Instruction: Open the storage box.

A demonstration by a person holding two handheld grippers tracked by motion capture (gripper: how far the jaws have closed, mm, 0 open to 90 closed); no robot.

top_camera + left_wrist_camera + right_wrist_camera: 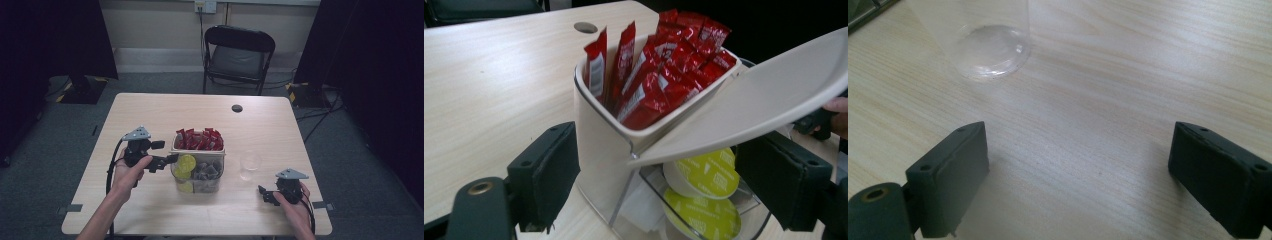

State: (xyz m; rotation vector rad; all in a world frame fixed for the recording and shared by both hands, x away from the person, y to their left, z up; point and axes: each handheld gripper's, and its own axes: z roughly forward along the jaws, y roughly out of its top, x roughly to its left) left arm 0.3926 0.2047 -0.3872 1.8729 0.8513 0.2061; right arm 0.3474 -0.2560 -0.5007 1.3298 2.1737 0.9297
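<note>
Organizer box (pixel 198 167) mid-table; lid (pixel 769 95) tilted up over clear lower compartment of yellow-topped pods (pixel 706 172); red sachets (pixel 664 60) behind. Left gripper (pixel 167 160) at box's 9 o'clock, jaws spread astride lid corner, no pinch. Right gripper (pixel 264 194) at 4 o'clock, spread, empty, beside clear cup (pixel 250 165).

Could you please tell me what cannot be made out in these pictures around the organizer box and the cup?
- Left gripper view: the raised lid hides the rear of the organizer box.
- Left gripper view: print on the red sachets is too small to read.
- Right gripper view: the top edge cuts off the clear cup.
- High view: the grey contents of the box's right compartment are too small to identify.
</note>
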